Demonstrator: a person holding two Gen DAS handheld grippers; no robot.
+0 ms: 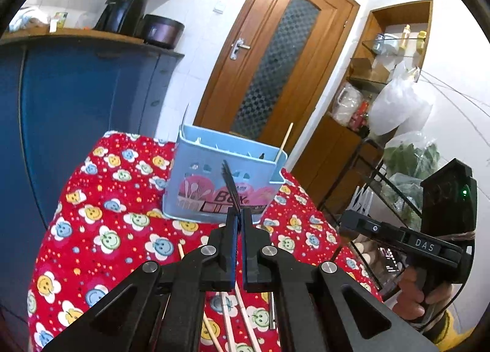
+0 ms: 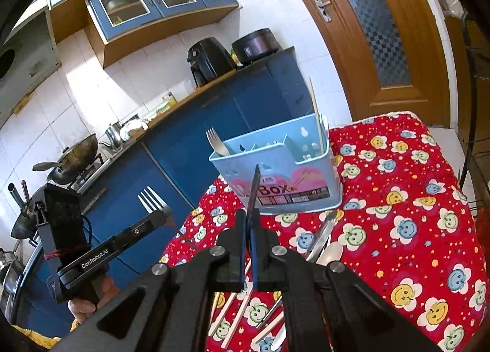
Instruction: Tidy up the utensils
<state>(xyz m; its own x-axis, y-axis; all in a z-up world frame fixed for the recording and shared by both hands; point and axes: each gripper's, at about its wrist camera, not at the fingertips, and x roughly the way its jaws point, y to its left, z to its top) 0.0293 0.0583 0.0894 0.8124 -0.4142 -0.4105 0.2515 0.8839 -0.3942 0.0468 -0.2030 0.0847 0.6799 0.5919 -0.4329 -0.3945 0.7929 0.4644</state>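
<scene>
Left gripper (image 1: 239,220): clamped on fork (image 2: 150,198), tines forward, short of box.
Right gripper (image 2: 248,217): clamped on thin dark utensil (image 2: 254,189), edge-on, type unclear.
Utensil box (image 1: 196,174): upright on tablecloth (image 1: 101,214), ahead of both; second fork (image 2: 216,143) and chopstick (image 2: 317,113) standing inside.
Drop, likely: one hand at a time; release only below rim.
Risk: nudged rim may tip box.
Loose: chopsticks (image 1: 242,315), spoon (image 2: 332,252) on cloth.

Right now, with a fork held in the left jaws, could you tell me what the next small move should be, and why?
Probably carry the left gripper forward over the blue box and lower its fork into the end compartment where another fork already stands. The jaws are shut on the fork, and the box sits just ahead.
</scene>
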